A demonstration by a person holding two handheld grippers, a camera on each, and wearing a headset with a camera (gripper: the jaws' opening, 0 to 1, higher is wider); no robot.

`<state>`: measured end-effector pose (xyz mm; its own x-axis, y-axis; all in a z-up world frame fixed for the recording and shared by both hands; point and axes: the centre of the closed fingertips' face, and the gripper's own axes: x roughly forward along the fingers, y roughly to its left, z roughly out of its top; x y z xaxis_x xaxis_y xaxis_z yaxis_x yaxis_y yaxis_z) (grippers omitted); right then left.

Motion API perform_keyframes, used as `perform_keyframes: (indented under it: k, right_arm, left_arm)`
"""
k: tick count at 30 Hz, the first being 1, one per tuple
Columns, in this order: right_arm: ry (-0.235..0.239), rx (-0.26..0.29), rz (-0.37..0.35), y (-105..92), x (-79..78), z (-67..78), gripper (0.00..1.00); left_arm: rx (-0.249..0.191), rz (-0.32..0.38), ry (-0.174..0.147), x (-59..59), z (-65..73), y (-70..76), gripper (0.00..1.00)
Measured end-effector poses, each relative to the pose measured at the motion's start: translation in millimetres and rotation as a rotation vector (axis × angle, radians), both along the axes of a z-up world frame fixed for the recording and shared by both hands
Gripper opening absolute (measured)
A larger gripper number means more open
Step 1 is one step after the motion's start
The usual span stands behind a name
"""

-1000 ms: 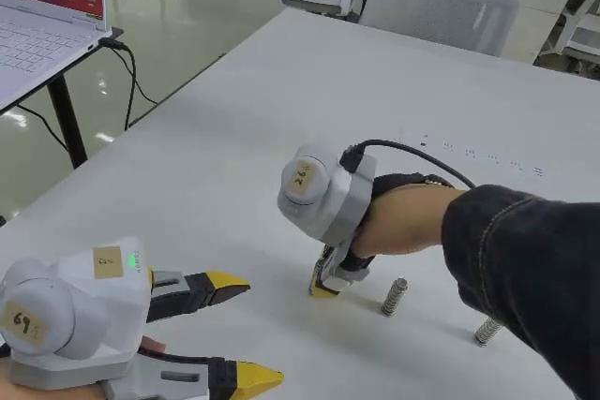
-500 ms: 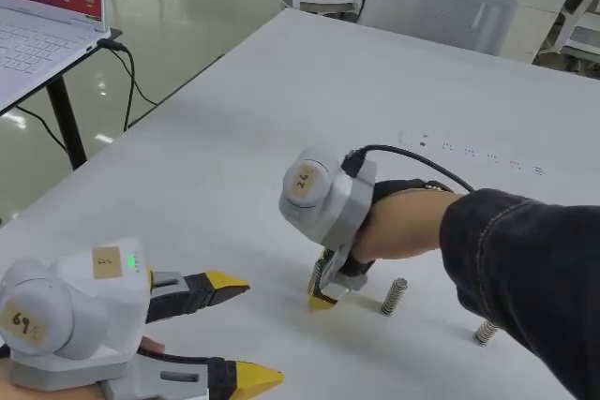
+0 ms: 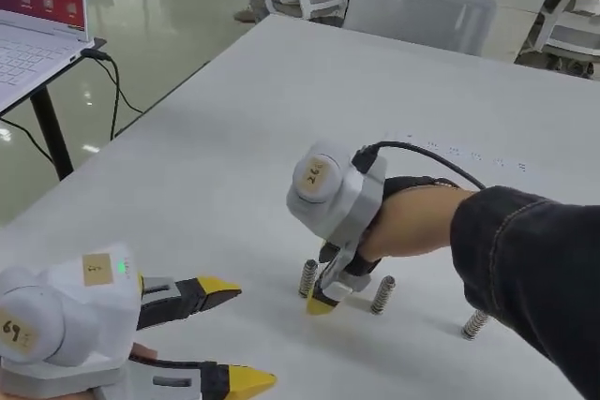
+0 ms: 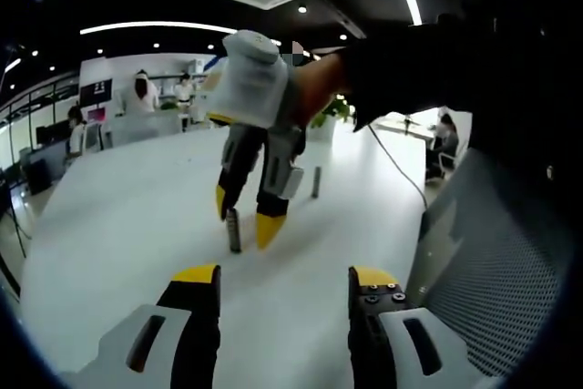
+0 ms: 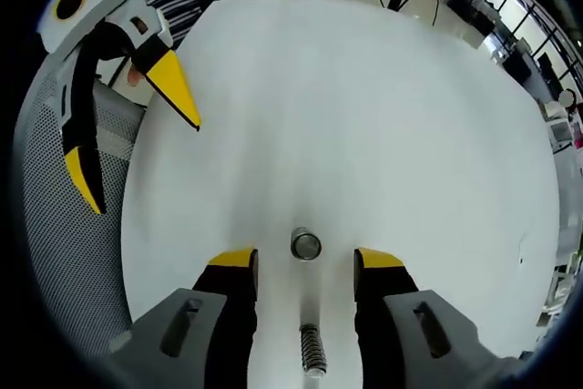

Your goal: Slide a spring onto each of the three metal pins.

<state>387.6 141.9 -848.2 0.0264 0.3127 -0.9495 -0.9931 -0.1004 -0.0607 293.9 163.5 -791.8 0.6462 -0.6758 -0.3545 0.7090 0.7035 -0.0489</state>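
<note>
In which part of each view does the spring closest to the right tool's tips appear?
Head view: the spring stands upright at lower centre, just left of the right tool.
Left gripper view: centre-left, between the right tool's yellow tips.
Right gripper view: lower centre, seen end-on, between that tool's own tips.
Shared landmark: the right tool's yellow tips, next to the spring every time.

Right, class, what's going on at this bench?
A person holds two grippers over a white table. The right gripper points down, open, with its jaws either side of an upright spring. A second spring and a third spring stand close by. The left gripper hovers open, holding nothing. Whether pins sit inside the springs cannot be told.
</note>
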Motion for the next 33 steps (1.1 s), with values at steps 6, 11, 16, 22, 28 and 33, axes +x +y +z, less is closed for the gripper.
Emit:
perform_keyframes:
  k: [6,11,16,22,28,33]
  right_arm:
    - [-0.017,0.052,-0.03,-5.5,1.9,13.6,0.44]
    - [-0.007,0.127,-0.077,-6.9,2.3,28.9,0.44]
    - [-0.022,0.182,-0.107,-12.0,3.6,43.1,0.44]
    - [-0.025,0.267,-0.153,-15.1,2.2,64.5,0.44]
    - [-0.028,0.345,-0.2,-21.7,-0.7,80.5,0.44]
    - [-0.047,0.378,-0.224,-31.8,-1.4,88.8,0.43]
  left_arm:
    - [0.006,-0.006,0.001,0.7,0.5,1.1,0.51]
    - [0.01,-0.012,0.003,1.7,1.1,1.4,0.51]
    - [0.013,-0.02,0.002,3.3,2.6,-0.3,0.51]
    - [0.015,-0.032,0.001,4.2,4.5,-3.9,0.51]
    - [0.018,-0.04,-0.001,4.5,5.7,-5.1,0.51]
    - [0.016,-0.042,-0.004,5.0,7.6,-5.8,0.51]
